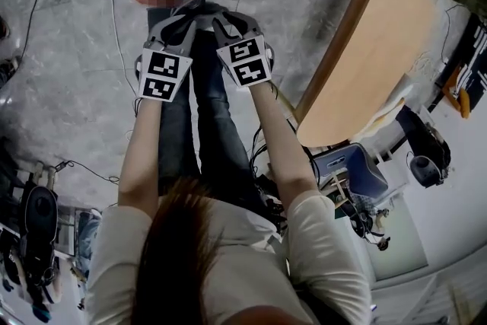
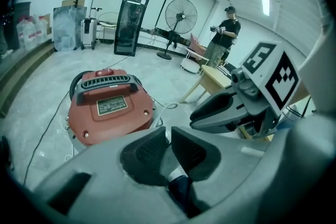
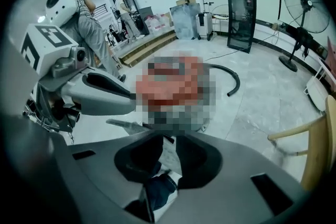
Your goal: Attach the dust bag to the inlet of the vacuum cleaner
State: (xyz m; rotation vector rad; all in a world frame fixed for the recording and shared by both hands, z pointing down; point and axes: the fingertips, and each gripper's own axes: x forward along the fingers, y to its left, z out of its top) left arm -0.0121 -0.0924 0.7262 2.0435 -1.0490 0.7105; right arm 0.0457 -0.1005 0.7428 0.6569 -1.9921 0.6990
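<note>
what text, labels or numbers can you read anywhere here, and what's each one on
No text here can be quoted as it reads.
On the lid of the red vacuum cleaner, a label plate: lines of print, too small and blurred to read.
On the marker cubes: black and white square patterns only, no words or numbers.
Elsewhere in the room: no legible print in any view.

Counted: one red vacuum cleaner (image 2: 110, 107); two grippers, left gripper (image 2: 169, 136) and right gripper (image 3: 169, 140); one pedestal fan (image 2: 181, 16); one black cabinet (image 2: 131, 23); one black hose (image 3: 238, 81); one wooden table (image 1: 380, 34). Bystanders numbered three: near person (image 3: 94, 34) and far person (image 3: 125, 8) (right gripper view, upper left), capped person (image 2: 223, 34) (left gripper view, upper right).
</note>
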